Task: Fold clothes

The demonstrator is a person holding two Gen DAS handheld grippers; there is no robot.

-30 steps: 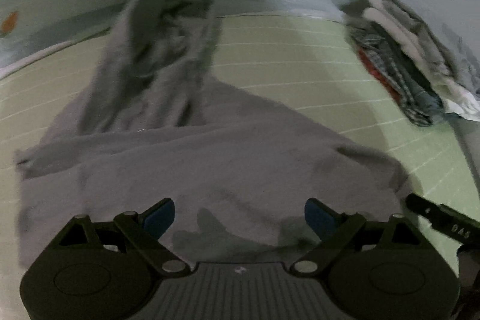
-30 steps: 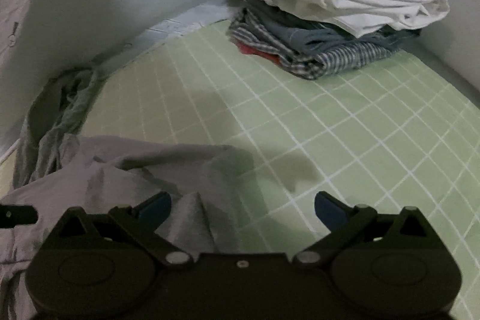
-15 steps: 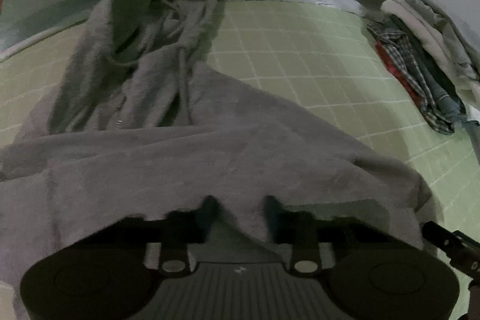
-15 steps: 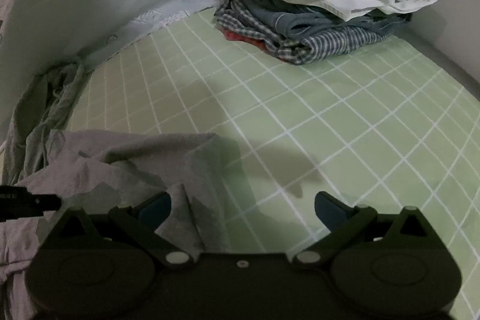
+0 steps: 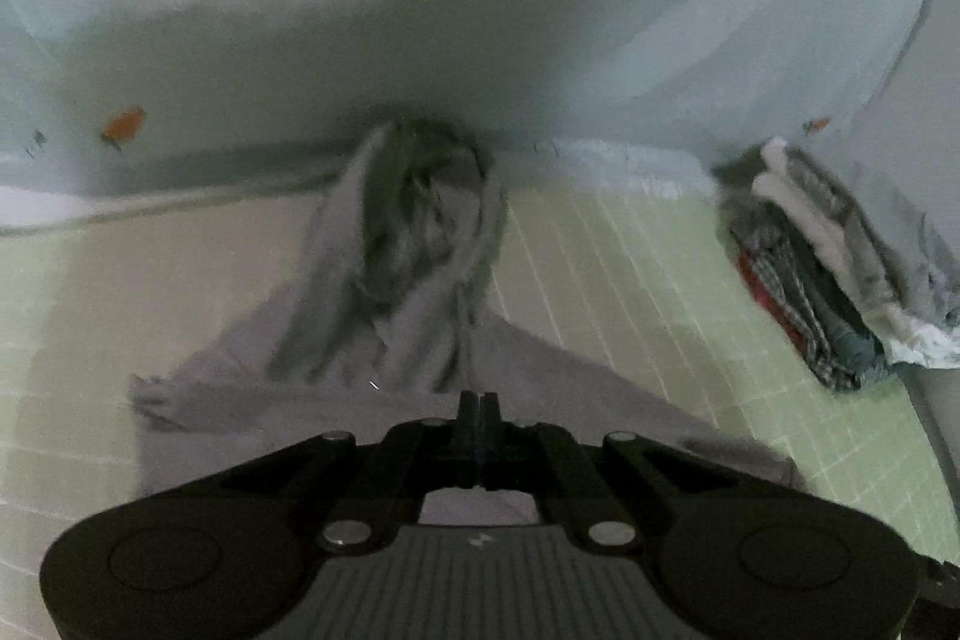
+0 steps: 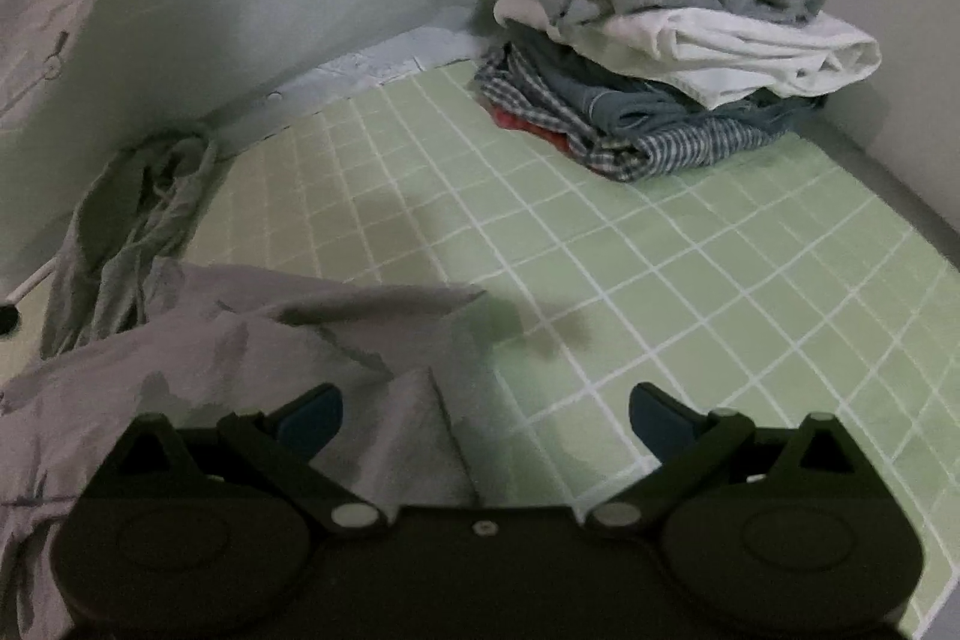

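Left tool pinches grey hoodie; right tool gapes.

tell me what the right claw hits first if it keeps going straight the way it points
Probably the green checked sheet. The right claw is open, a corner of the grey hoodie lying between its fingers; ahead is bare sheet. The pile of folded clothes sits farther on, to the right. Depth is unclear.

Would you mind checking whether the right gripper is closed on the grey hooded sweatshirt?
No, the right gripper is open, its blue-padded fingers spread wide over the grey hooded sweatshirt edge.
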